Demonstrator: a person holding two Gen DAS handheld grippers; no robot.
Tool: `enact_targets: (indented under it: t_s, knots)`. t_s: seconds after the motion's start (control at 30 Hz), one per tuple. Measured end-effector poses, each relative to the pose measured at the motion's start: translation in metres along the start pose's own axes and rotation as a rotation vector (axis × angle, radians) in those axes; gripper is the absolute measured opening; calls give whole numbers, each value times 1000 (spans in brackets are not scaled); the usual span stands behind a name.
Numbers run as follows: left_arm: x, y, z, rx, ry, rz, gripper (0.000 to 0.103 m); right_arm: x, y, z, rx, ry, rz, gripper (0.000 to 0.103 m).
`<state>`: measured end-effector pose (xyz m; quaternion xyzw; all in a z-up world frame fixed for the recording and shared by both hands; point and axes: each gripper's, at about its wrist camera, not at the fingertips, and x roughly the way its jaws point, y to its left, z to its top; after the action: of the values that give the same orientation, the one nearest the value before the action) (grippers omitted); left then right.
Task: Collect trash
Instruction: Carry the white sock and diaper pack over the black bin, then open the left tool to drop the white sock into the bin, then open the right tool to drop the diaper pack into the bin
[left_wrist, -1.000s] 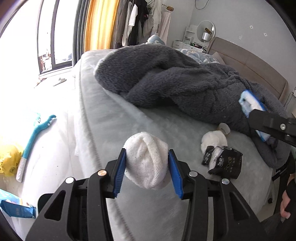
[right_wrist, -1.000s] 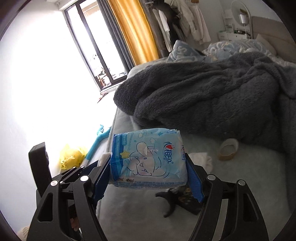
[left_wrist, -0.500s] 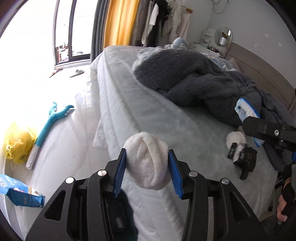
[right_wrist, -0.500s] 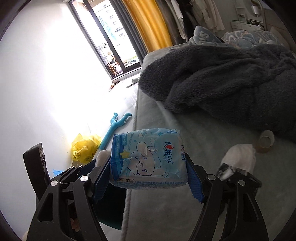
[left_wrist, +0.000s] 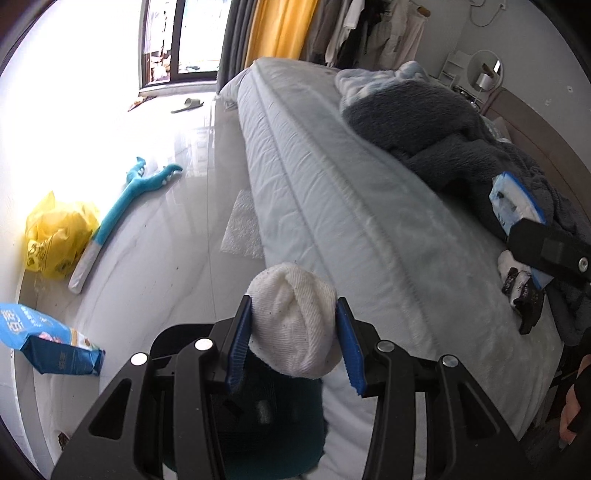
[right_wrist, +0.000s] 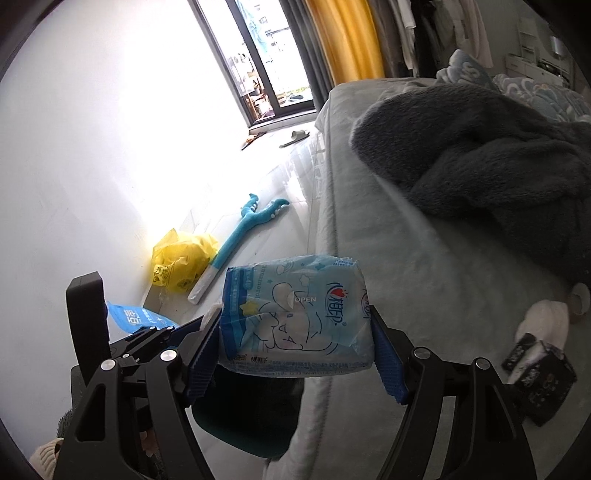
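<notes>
1. Far left, on the pale glossy floor (left_wrist: 159, 236): a yellow plastic bag (left_wrist: 55, 236) slumped against the wall, a blue snack packet (left_wrist: 44, 343) lying flat near it, and a long blue grabber toy (left_wrist: 122, 218) stretched between them and the bed. I'd call the bag and the packet trash not yet gathered.

2. A bit of white padded sheet (left_wrist: 242, 225) lies on the floor, tucked against the mattress side. That looks left to do as well.

3. Now the left gripper (left_wrist: 293, 345): its blue pads are pinching a wadded white cloth ball (left_wrist: 293, 321), held up in the air over the edge of the bed.

4. Just below both tools sits a dark teal bin (right_wrist: 247, 417) on the floor at the bed's corner. My guess is both loads are headed there, so this is the carry stage, not the drop.

5. The right gripper (right_wrist: 295, 354) is clamped across a pale blue wipes pack (right_wrist: 295, 317), gripped at both ends and clear of everything.

6. Right again, on the grey-green bed (left_wrist: 351, 206): a black wrapper (right_wrist: 539, 380) with white tissue beside it, and a small tape roll (right_wrist: 580, 299). Two pieces in hand, several to go.

7. Behind that, a dark fluffy blanket (right_wrist: 480, 162) heaped up; yellow curtain (right_wrist: 343, 40) and bright window at the back.
</notes>
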<state>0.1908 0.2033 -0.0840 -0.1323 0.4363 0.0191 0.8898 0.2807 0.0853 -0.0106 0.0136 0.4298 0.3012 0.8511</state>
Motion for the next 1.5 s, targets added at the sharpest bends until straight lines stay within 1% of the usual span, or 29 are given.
enact_targets:
  t_s: [0.2, 0.4, 0.47, 0.57, 0.67, 0.7, 0.77, 0.83, 0.97, 1.13, 1.2, 1.33, 1.5]
  knots:
    - [11, 31, -14, -46, 94, 6, 48, 21, 22, -2, -17, 35, 32, 74]
    - [25, 67, -29, -135, 195, 3, 48, 44, 45, -5, -40, 75, 56, 74]
    - [29, 76, -34, -147, 223, 9, 48, 49, 51, -5, -53, 86, 58, 74]
    - [31, 90, -43, -161, 267, 19, 52, 60, 60, -6, -65, 109, 63, 74]
    - [27, 102, -49, -178, 279, 16, 63, 70, 65, -10, -76, 131, 57, 74]
    - [25, 106, -50, -184, 278, 17, 67, 73, 65, -12, -76, 139, 56, 74]
    - [19, 114, -51, -196, 262, 14, 70, 81, 68, -14, -80, 156, 49, 74]
    - [12, 122, -51, -205, 242, 19, 76, 89, 71, -17, -85, 172, 40, 74]
    - [-4, 136, -50, -226, 194, 22, 77, 106, 77, -22, -94, 208, 29, 74]
    - [-19, 144, -49, -203, 154, 58, 78, 127, 86, -31, -121, 248, 9, 74]
    - [-26, 149, -48, -203, 129, 65, 80, 135, 86, -36, -123, 267, -1, 74]
    - [-43, 156, -46, -198, 72, 87, 81, 152, 84, -46, -118, 310, -24, 74]
    - [-64, 160, -43, -194, -10, 83, 81, 174, 82, -62, -109, 368, -47, 74]
